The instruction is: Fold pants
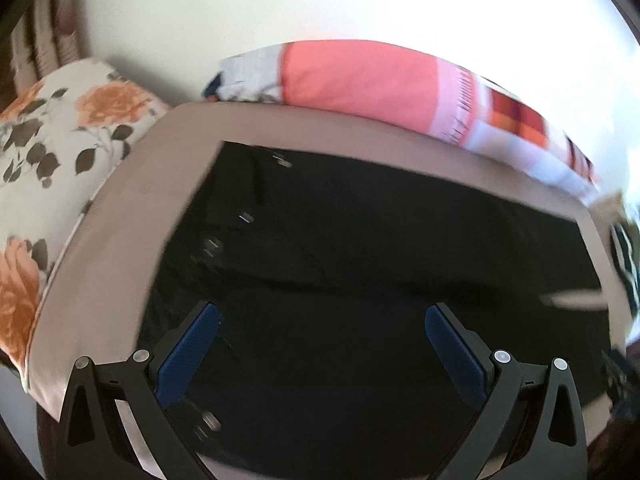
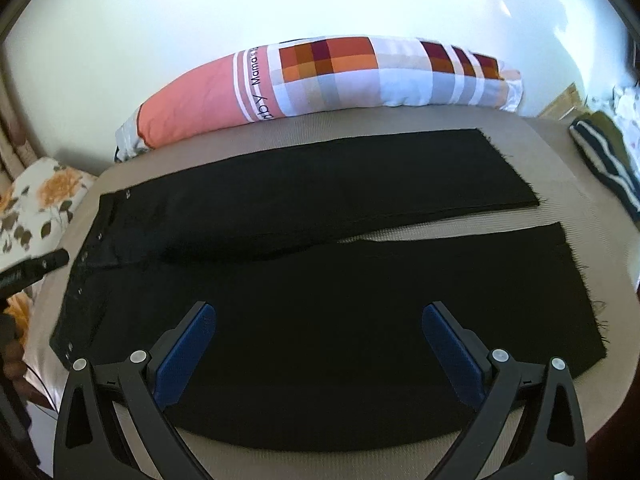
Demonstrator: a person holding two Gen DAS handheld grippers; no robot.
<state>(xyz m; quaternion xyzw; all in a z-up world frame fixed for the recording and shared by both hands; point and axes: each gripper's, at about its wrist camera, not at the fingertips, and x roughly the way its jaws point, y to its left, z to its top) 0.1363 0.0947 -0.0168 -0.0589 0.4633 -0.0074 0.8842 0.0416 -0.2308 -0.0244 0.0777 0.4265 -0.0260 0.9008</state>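
Black pants [image 2: 320,280] lie flat and spread out on a padded taupe surface [image 2: 532,412], directly ahead of and under both grippers, long axis running left-right across both views: waistband end off to the left of the right gripper [image 2: 319,322], two leg hems off to its right, legs split by a narrow gap of bare surface. Near leg sits right between the right gripper's fingers, far leg ahead of it. Left gripper [image 1: 322,326] hovers over the waist end, waistband studs [image 1: 212,246] ahead-left of it and another stud close beside its left finger; left view is motion-blurred, so detail is soft. Both grippers are spread wide with nothing between the blue pads [image 2: 188,356], and whether they touch the cloth cannot be told. Judgement: left gripper is nearer the waistband, right nearer the legs and hems, so a lengthwise fold, near leg onto far leg, looks like the step due, not yet started. Beyond the pants, ahead of both grippers, a long pink and checked pillow [image 2: 320,76] lies along a white wall [image 2: 320,0]. A floral cushion [image 1: 60,152] sits off left. Striped clothing [image 2: 604,160] is piled at far right. The left gripper's dark tip [image 2: 40,266] shows at the left edge of the right view.
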